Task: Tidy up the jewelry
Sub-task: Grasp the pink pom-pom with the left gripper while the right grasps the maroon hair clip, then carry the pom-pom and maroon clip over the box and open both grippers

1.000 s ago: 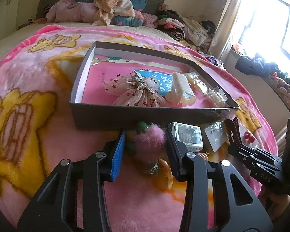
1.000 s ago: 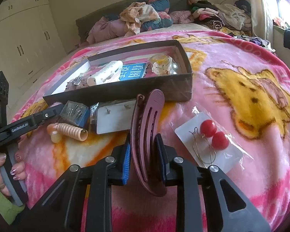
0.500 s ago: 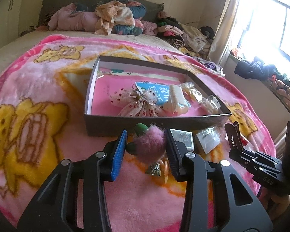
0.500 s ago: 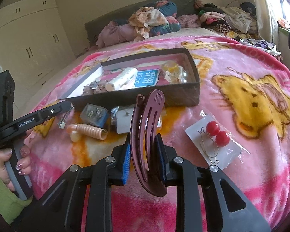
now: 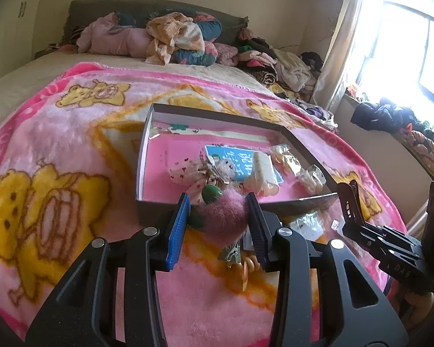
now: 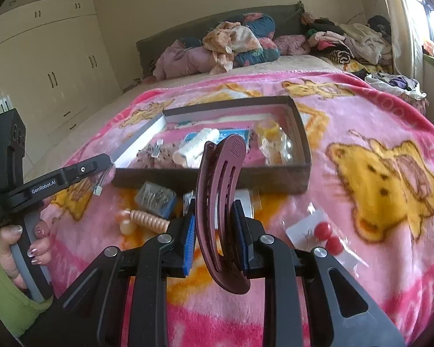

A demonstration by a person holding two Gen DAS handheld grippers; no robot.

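Note:
My left gripper [image 5: 218, 214] is shut on a fluffy pink pom-pom hair clip [image 5: 222, 217] with green beads, held above the blanket just short of the dark open box's [image 5: 143, 150] near wall. My right gripper [image 6: 214, 219] is shut on a maroon curved hair clip [image 6: 217, 190], held upright above the blanket, in front of the same box [image 6: 301, 133]. The box holds a tulle bow [image 5: 193, 170], a blue card, a cream claw clip [image 6: 196, 144] and clear packets.
On the pink bear blanket [image 6: 376, 159] before the box lie a peach spiral hair tie [image 6: 147, 219], a small clear box of pins [image 6: 156, 199], an earring card and a packet of red ball earrings [image 6: 327, 235]. Clothes are piled at the headboard. Window at right.
Both grippers have risen and pulled back from the blanket with their clips. The box now looks smaller and farther off in both views.

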